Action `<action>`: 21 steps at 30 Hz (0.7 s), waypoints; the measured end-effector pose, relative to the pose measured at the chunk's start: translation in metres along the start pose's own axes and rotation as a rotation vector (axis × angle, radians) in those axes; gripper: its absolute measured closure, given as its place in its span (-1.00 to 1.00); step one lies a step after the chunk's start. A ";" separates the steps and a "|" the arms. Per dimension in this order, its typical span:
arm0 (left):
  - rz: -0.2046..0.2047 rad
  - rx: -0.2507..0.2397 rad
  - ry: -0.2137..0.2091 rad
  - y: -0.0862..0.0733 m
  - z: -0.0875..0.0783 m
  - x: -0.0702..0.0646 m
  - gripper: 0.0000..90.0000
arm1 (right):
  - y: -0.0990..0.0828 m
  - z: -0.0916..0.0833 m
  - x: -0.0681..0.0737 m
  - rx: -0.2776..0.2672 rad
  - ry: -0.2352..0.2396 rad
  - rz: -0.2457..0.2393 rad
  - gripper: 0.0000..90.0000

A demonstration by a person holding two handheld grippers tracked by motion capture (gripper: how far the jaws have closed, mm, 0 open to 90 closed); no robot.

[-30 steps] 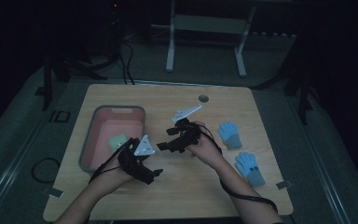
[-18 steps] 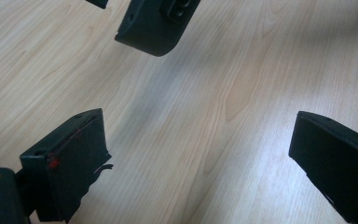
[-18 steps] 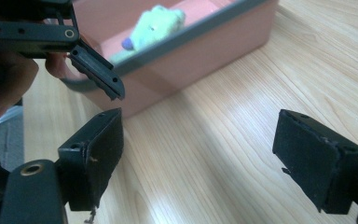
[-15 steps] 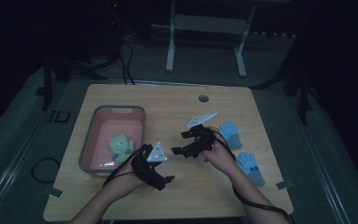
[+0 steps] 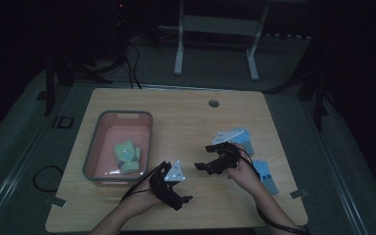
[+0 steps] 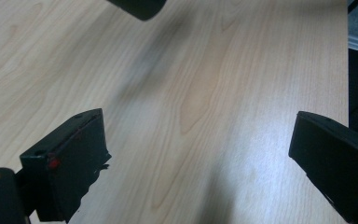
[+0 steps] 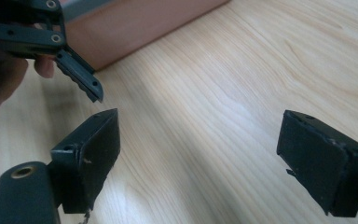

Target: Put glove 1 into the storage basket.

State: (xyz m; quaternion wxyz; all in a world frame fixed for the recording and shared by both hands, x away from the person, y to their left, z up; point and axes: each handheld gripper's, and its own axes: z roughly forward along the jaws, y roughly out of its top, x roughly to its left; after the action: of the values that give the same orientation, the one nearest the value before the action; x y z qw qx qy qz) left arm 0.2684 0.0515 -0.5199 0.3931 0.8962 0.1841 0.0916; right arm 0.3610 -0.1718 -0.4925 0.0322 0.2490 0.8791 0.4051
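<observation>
Blue gloves (image 5: pixel 259 161): I see small knitted pieces lying flat on the counter (image 5: pixel 186 122) at its right side, just beside the right hand.
Handling: I judge them light, soft and limp, not fragile; I would pinch a cuff edge or a bunched fold.
Right gripper (image 5: pixel 206 157): its jaws have just been opening and stand wide, nothing between them, bare wood beneath.
Left gripper (image 5: pixel 180 200): I see wide-spread jaws, nothing held, low over the counter's near edge.
Pink bin (image 5: pixel 100 161): I see it on the left of the counter.
Green glove (image 5: pixel 127 155): it lies inside the bin.
</observation>
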 end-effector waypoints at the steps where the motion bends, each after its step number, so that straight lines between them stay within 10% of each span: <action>1: 0.011 0.002 0.000 -0.001 0.002 -0.001 -0.90 | -0.004 -0.001 0.000 -0.001 0.001 -0.001 -0.70; 21: 0.005 -0.035 0.057 -0.028 0.022 -0.010 -0.90 | -0.067 -0.023 -0.001 -0.007 -0.041 0.056 -0.70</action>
State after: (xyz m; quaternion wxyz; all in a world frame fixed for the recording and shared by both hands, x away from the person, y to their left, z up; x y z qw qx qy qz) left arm 0.2592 0.0503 -0.5555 0.4029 0.8868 0.1914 0.1212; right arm 0.3288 -0.2249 -0.5263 0.0397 0.2814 0.8696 0.4036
